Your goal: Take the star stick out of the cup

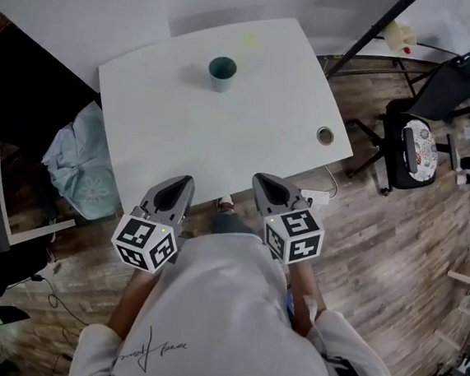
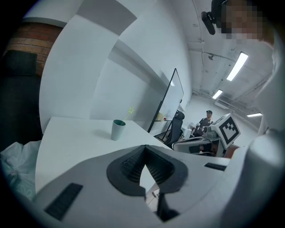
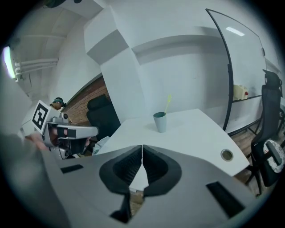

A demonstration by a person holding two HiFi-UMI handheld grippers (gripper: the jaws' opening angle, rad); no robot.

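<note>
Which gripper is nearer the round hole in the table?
The right gripper; the round hole sits by the table's right edge, farther from the left gripper.

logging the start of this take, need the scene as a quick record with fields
table: white table, person standing at its near edge
cup: teal cup, upright, toward the far edge
star stick: yellow-green star stick, standing in the cup, leaning out over the rim
left gripper: left gripper, jaws together, nothing between them, at the near edge, apart from the cup
right gripper: right gripper, jaws together, nothing between them, at the near edge
other: round cable port near the table's right edge
task state: stick not yet taken out
</note>
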